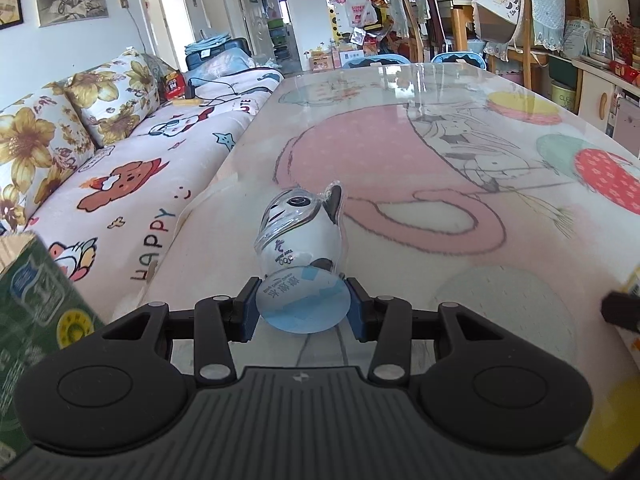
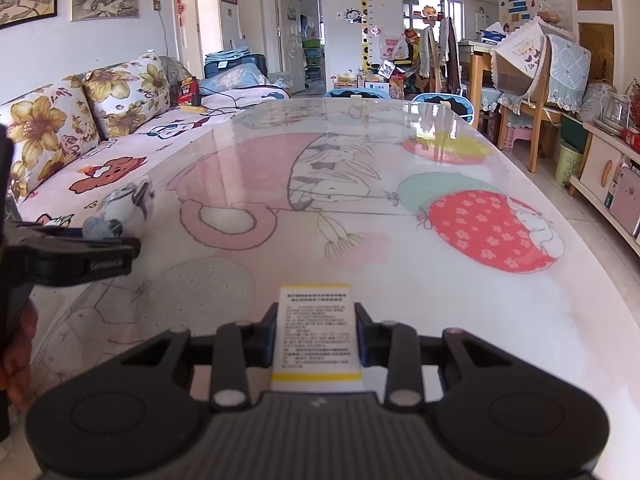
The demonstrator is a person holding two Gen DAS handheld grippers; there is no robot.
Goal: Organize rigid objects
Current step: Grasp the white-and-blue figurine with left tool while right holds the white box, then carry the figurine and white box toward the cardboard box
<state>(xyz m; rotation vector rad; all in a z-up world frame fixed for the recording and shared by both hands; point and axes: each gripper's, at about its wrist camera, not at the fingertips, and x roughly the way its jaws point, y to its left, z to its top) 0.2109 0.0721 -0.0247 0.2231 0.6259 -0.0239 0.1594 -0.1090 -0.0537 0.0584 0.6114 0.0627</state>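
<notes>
In the left wrist view, the left gripper (image 1: 303,307) is closed on the round blue-and-white base of a mascot figurine (image 1: 300,236), a panda in a clear shell with Olympic rings printed on its belly; the figurine's long axis runs straight ahead from the jaws, head pointing away and slightly up, and it appears to be held just above the cartoon-printed tabletop (image 1: 460,248). A green carton (image 1: 36,292) sits at the left edge of this view, close beside the gripper, and a sofa (image 1: 120,184) runs along the tabletop's left side. A dark shape at the right edge is probably part of the other gripper, though too little shows to be sure. In the right wrist view, the right gripper (image 2: 316,330) clamps a small white box (image 2: 316,334) with printed text and a yellow band, its long axis also lying along the fingers and pointing forward over the tabletop. The left gripper and its figurine appear at the far left of this view, level with the right gripper and well apart from it, so each piece lies directly ahead of its own jaws. The stretch of tabletop ahead of both grippers carries nothing, and either piece could probably be set down straight ahead without the arms crossing.
</notes>
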